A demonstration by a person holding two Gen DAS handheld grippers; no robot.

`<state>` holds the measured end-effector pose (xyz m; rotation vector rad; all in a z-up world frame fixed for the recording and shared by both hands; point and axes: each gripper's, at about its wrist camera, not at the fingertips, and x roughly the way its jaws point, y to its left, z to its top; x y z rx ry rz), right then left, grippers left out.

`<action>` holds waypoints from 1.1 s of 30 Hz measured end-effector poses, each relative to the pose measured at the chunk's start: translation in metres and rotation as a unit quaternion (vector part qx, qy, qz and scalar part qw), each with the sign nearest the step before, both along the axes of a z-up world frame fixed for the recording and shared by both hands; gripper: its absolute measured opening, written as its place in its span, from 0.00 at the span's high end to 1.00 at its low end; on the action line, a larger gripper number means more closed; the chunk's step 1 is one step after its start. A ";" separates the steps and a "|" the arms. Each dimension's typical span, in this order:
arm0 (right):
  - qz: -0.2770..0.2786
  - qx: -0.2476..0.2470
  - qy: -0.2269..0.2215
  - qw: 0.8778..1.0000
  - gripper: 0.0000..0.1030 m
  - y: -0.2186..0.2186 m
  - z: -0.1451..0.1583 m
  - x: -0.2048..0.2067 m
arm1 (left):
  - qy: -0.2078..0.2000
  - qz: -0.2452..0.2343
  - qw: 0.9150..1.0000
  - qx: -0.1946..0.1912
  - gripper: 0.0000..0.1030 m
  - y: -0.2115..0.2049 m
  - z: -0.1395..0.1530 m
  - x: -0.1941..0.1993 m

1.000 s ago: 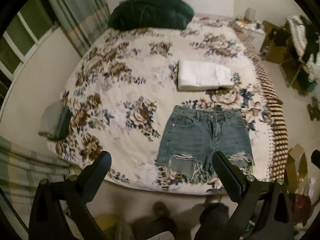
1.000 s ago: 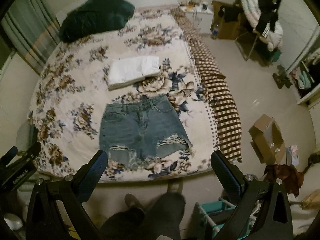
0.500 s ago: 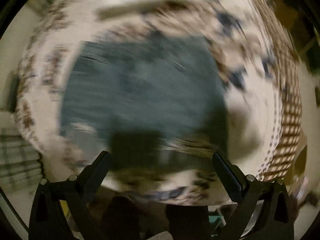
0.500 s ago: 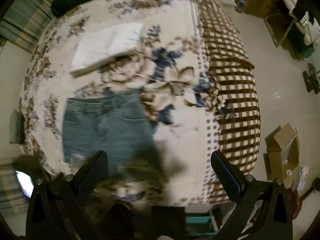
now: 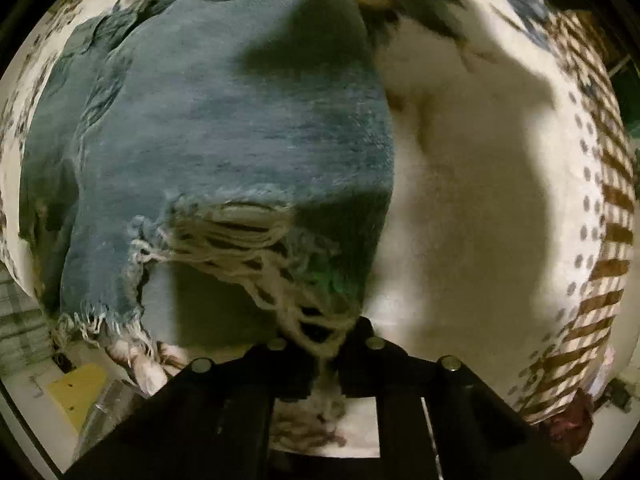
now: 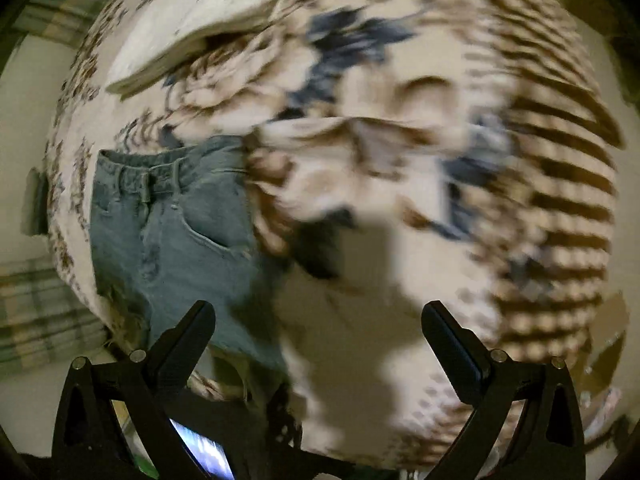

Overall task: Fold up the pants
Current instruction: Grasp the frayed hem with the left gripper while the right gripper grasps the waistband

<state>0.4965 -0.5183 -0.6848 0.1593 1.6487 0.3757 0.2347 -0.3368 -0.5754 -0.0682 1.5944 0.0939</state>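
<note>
Blue denim shorts point(image 5: 224, 128) with frayed, ripped hems lie flat on the floral bedspread point(image 5: 472, 168). My left gripper point(image 5: 326, 346) is shut on the frayed hem of the shorts' right leg at the near edge of the bed. In the right wrist view the shorts point(image 6: 176, 232) lie at the left, waistband away from me. My right gripper point(image 6: 318, 324) is open and empty, above the bedspread point(image 6: 360, 184) to the right of the shorts. That view is blurred by motion.
A folded white cloth point(image 6: 192, 36) lies on the bed beyond the shorts. A brown checked blanket point(image 6: 560, 184) hangs over the bed's right side. The bed's near edge is just below both grippers.
Both grippers have dropped from high above the bed to close over it. My left gripper was open and has shut on the shorts' frayed hem. The right stays open.
</note>
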 end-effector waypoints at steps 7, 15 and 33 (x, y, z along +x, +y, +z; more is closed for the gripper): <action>0.008 0.046 0.056 0.997 0.57 0.060 -0.045 0.027 | -0.012 0.031 0.999 -0.020 0.97 0.036 0.020 0.002; -0.010 0.031 0.015 0.999 0.92 0.071 -0.001 0.033 | -0.059 0.066 0.995 -0.048 0.97 0.086 0.089 0.010; 0.045 0.024 -0.058 0.997 0.92 0.344 0.098 0.025 | -0.137 0.221 0.965 -0.023 0.97 0.266 0.106 -0.012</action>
